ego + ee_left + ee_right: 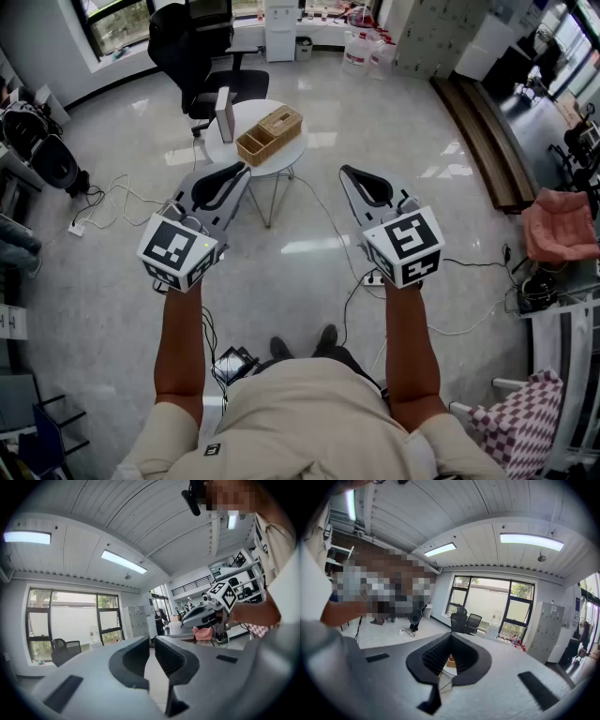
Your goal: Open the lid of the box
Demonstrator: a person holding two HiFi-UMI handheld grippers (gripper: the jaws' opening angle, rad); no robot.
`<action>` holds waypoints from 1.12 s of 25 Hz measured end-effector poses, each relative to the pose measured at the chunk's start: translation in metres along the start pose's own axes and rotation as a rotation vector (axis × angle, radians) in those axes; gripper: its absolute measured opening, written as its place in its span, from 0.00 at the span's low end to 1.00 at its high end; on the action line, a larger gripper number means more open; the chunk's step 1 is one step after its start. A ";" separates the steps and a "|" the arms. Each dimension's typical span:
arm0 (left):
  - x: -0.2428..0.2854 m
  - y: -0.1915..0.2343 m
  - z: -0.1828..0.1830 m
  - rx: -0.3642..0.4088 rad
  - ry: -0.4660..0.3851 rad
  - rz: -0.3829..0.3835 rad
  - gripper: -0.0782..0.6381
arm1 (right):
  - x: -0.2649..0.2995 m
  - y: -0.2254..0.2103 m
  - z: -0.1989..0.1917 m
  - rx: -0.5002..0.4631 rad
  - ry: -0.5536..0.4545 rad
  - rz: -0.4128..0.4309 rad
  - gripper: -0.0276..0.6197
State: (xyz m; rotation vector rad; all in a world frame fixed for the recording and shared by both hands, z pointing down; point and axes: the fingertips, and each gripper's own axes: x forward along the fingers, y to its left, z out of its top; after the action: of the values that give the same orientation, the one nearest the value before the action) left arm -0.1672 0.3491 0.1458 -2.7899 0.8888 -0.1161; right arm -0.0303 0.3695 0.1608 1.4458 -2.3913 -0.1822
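A woven box with a closed lid (pixel 280 122) sits on a small round white table (pixel 286 161) ahead of me, with an open wooden divided tray (pixel 254 145) against it. Both grippers hang in the air above the floor, short of the table. My left gripper (pixel 242 170) points at the table's left side, jaws shut with nothing between them (pixel 151 640). My right gripper (pixel 345 171) is to the right of the table, jaws closed and empty (pixel 451 635). Through the right gripper's jaws a bit of the box (pixel 450 659) shows.
A white upright slab (pixel 225 113) stands at the table's left edge. A black office chair (pixel 202 47) is behind the table. Cables (pixel 117 195) and a power strip (pixel 373 278) lie on the shiny floor. A pink cushioned seat (pixel 561 225) is at right.
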 end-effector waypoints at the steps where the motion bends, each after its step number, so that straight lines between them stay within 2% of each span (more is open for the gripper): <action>1: -0.001 0.001 0.000 -0.001 -0.001 -0.001 0.16 | 0.001 0.001 0.000 0.000 0.001 0.000 0.03; 16: 0.013 0.020 -0.019 -0.020 0.011 -0.018 0.16 | 0.031 -0.007 -0.010 0.020 0.017 0.004 0.03; 28: 0.090 0.043 -0.034 -0.018 0.060 0.033 0.16 | 0.078 -0.080 -0.031 0.078 -0.029 0.070 0.03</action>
State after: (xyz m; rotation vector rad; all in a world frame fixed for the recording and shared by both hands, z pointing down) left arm -0.1225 0.2568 0.1702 -2.8008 0.9544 -0.1888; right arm 0.0145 0.2654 0.1845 1.3995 -2.4941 -0.0946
